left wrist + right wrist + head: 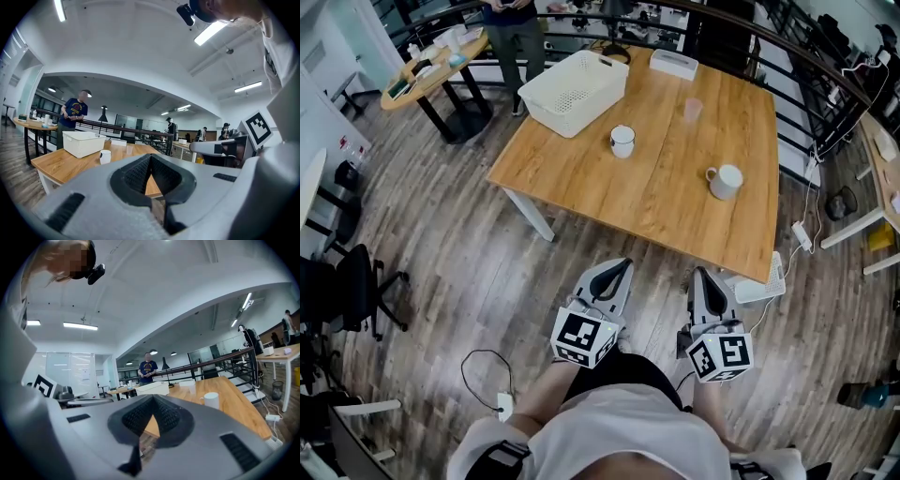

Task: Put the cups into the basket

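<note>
Both shut on nothing, my left hand-held gripper [622,269] and right hand-held gripper [700,276] hang over open floor [478,281], short of the counter's [656,202] front edge. The middle cup [622,141], right cup [725,181] and clear cup [692,111] stand well apart on it. The basket [551,105] sits at its far left corner.

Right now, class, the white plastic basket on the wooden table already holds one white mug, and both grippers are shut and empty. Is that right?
Not quite. The head view shows no mug in the white plastic basket: the white dark-rimmed mug and the white handled mug both stand on the wooden table outside it. The left gripper and right gripper are indeed shut and empty.
</note>
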The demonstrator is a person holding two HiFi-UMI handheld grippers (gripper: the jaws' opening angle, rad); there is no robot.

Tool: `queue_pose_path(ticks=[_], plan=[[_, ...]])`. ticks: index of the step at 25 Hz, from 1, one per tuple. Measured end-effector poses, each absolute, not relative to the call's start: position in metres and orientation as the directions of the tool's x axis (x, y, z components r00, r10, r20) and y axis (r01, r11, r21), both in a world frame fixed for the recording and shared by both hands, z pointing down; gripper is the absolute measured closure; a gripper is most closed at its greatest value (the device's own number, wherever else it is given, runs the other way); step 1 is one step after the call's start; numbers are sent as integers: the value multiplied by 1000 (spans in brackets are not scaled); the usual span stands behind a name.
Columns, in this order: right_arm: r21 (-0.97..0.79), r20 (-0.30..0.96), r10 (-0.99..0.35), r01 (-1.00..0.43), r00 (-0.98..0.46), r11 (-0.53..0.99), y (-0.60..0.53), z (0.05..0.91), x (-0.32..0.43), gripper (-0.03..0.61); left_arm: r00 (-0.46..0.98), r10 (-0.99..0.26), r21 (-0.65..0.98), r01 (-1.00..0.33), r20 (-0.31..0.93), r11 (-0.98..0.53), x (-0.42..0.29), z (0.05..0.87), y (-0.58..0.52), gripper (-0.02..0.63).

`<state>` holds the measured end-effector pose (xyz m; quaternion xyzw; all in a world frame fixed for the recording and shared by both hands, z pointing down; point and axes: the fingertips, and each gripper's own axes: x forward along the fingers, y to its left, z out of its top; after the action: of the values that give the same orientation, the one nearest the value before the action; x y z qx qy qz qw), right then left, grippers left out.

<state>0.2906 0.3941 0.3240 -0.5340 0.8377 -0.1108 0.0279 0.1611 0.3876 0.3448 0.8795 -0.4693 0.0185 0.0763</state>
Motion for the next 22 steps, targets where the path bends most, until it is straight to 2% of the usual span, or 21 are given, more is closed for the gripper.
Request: queue_pose_path(ticks=[12, 22], plan=[[-227, 93, -877, -868, -471, 442, 368, 332, 272, 566, 528, -840, 142, -847, 123, -512, 148, 353, 362, 607], [-228, 105, -871, -864, -481, 449, 280, 339, 237, 566, 536, -835, 158, -841, 125, -517, 119, 359, 274, 607]])
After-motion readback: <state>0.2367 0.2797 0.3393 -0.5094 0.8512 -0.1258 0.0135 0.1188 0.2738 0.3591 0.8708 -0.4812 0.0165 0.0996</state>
